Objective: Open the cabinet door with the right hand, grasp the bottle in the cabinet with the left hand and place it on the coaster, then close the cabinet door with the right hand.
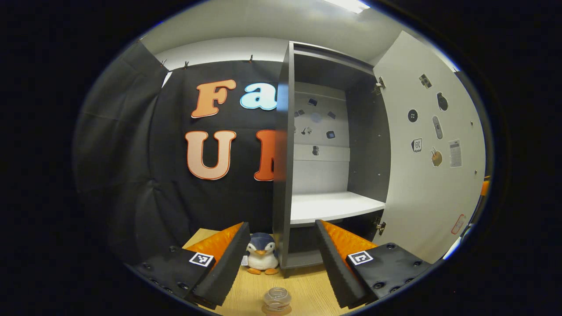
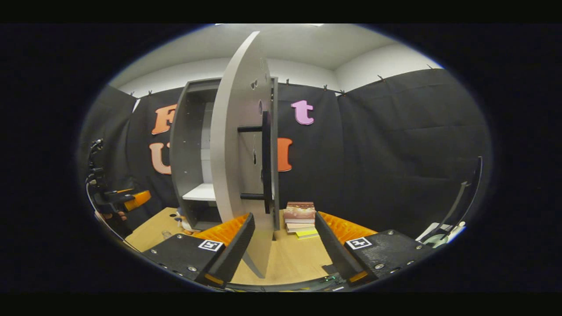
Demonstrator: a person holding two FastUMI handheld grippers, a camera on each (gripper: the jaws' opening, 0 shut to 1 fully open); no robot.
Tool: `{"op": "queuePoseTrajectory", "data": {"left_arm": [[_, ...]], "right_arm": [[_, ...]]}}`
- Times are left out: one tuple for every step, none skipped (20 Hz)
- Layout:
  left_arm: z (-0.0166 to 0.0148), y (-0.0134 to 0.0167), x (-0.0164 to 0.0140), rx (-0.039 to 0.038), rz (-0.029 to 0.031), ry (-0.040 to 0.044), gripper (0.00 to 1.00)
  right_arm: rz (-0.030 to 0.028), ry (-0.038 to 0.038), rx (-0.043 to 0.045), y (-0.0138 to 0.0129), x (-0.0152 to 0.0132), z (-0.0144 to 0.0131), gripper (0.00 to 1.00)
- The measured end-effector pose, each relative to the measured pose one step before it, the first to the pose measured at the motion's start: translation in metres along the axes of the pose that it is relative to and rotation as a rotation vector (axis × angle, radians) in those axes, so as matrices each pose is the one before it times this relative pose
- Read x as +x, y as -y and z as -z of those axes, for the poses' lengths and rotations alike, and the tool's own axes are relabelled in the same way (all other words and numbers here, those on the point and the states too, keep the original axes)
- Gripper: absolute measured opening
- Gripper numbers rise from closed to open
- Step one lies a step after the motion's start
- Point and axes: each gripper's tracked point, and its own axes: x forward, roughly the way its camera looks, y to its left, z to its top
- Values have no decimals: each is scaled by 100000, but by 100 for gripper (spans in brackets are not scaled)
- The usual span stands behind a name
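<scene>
The grey cabinet (image 1: 284, 175) stands open, its white shelf (image 1: 329, 206) bare. Its door (image 1: 421, 166) is swung wide to the right. A small clear bottle (image 1: 277, 298) stands upright on a brown coaster (image 1: 276, 310) on the wooden table, just below and between the fingers of my open left gripper (image 1: 281, 259), which does not touch it. In the right gripper view the door (image 2: 232, 166) shows edge-on with its black handle (image 2: 265, 162). My right gripper (image 2: 283, 250) is open; the door's lower edge hangs between its fingers, close to the left finger (image 2: 232, 248).
A penguin plush (image 1: 262, 255) sits by the cabinet's left foot. A stack of books (image 2: 300, 217) lies on the table right of the cabinet. The left gripper (image 2: 127, 199), held by a hand, appears at the far left of the right gripper view.
</scene>
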Motion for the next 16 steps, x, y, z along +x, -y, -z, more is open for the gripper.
{"op": "queuePoseTrajectory", "data": {"left_arm": [[-84,-288,78,-208,-210,403,96],[-65,-495,10,-326,-343,372,96],[-21,-555,16,-309,-518,139,96],[182,-580,70,-427,-688,-231,95],[178,-620,4,-552,-641,-479,94],[281,-810,30,-544,-1001,-582,95],[273,-774,2,-502,-956,-474,95],[157,-801,-40,-374,-1265,-414,95],[152,-809,79,-217,-1267,-301,95],[153,-829,72,-195,-1261,-198,94],[98,-781,98,-216,-1031,-131,94],[203,-800,78,-13,-1130,-289,95],[155,-888,-56,158,-1328,-228,95],[9,-888,89,176,-1388,91,94],[3,-806,16,248,-1412,212,95],[-50,-936,266,412,-1257,205,94]], "right_arm": [[-2522,367,966,-1222,301,-197,87],[-2509,-225,1108,-1220,569,-69,87],[-2927,-566,1143,-1302,420,40,87],[-2934,-741,974,-1555,437,72,87],[-3094,-620,379,-1598,562,85,86],[-3032,-510,-294,-1357,744,153,92],[-2697,-391,-358,-1179,758,32,85],[-3185,-281,-238,-1132,1163,-103,84],[-3423,-625,587,-1322,863,11,85],[-3270,-381,1146,-1363,1261,-49,87],[-2459,-350,1513,-1471,1144,-173,65],[-1719,-117,1220,-896,1059,98,69],[-4319,-1778,3038,-1678,1280,357,57],[-2267,-485,2923,-703,656,-42,46],[-1658,171,1106,-458,995,92,34],[-886,-306,28,250,449,-19,34]]}}
